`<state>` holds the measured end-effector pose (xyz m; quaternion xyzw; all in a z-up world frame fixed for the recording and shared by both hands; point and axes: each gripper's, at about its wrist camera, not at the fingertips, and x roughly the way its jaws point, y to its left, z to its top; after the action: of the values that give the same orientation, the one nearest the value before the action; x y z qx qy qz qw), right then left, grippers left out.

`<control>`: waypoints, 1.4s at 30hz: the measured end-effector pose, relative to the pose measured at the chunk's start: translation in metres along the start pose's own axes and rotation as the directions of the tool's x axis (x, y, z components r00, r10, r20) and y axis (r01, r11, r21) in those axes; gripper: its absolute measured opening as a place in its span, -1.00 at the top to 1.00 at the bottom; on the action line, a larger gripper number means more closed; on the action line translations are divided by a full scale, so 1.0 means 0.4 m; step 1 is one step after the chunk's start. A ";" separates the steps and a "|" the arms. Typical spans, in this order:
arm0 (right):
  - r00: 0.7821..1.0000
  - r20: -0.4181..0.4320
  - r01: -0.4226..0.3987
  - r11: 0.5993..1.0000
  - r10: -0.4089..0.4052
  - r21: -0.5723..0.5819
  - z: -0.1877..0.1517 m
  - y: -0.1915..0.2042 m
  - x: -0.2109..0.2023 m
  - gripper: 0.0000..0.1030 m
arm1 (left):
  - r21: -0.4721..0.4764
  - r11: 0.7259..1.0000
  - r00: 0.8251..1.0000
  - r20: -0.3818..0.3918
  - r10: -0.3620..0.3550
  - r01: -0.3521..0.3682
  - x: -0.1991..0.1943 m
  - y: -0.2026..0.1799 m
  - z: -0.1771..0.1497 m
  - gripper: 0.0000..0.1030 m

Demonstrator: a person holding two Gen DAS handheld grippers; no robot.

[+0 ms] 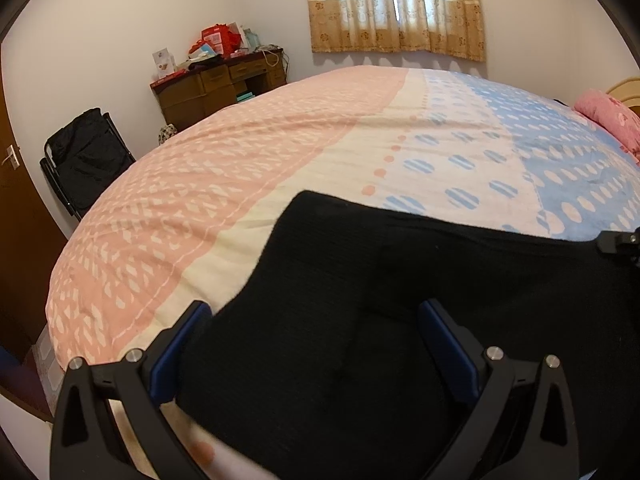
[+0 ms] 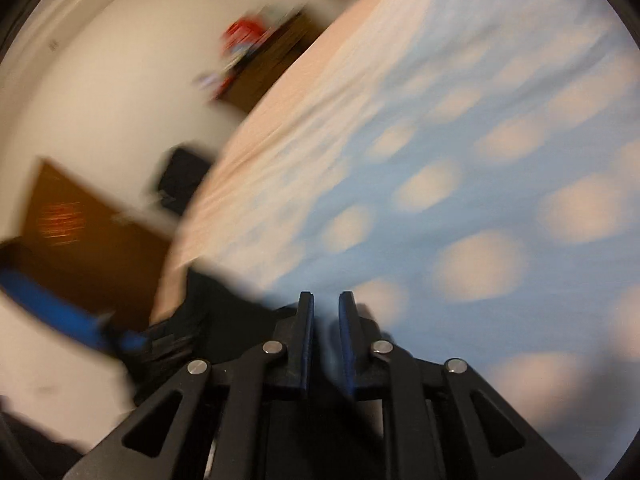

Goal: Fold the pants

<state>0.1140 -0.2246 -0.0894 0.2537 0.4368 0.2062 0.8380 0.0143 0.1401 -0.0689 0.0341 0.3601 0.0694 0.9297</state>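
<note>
Black pants (image 1: 400, 300) lie folded on the bed's quilt, filling the lower middle of the left wrist view. My left gripper (image 1: 316, 316) is open, its blue-padded fingers (image 1: 184, 344) spread wide above the near left part of the pants, holding nothing. The tip of my right gripper shows at the right edge of that view (image 1: 620, 244), beside the pants' right end. In the blurred right wrist view my right gripper (image 2: 326, 304) has its jaws close together with a narrow gap; a dark edge of the pants (image 2: 224, 300) lies low left of it.
The bed (image 1: 280, 168) has a pink, cream and blue patterned quilt. A pink pillow (image 1: 612, 120) lies at the far right. A brown desk with clutter (image 1: 216, 80), a black folding chair (image 1: 88, 156) and a brown door (image 1: 12, 184) stand left of the bed.
</note>
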 end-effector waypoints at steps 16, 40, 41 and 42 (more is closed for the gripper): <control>0.967 0.142 0.234 0.958 -0.211 -0.164 -0.176 0.096 -0.058 0.91 | -0.006 1.000 1.000 -0.006 0.000 0.000 0.002 0.000 0.004 -1.00; 0.408 0.514 0.472 0.656 -0.754 0.589 -0.592 -0.196 -0.967 -0.18 | 0.008 0.976 0.976 0.030 -0.216 0.216 -0.152 -0.162 0.065 -1.00; 0.324 0.518 0.451 0.610 -0.792 0.652 -0.628 -0.214 -1.016 -0.31 | 0.022 0.973 0.973 0.024 -0.230 0.229 -0.157 -0.178 0.061 -1.00; 0.272 0.518 0.434 0.584 -0.811 0.687 -0.651 -0.226 -1.044 -0.31 | 0.039 0.969 0.970 0.020 -0.243 0.242 -0.166 -0.197 0.056 -1.00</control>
<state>-0.3153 -0.4688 -0.0095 0.2873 0.1069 -0.3861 0.8700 -0.0109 0.0519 -0.0172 0.0076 0.3512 -0.0517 0.9348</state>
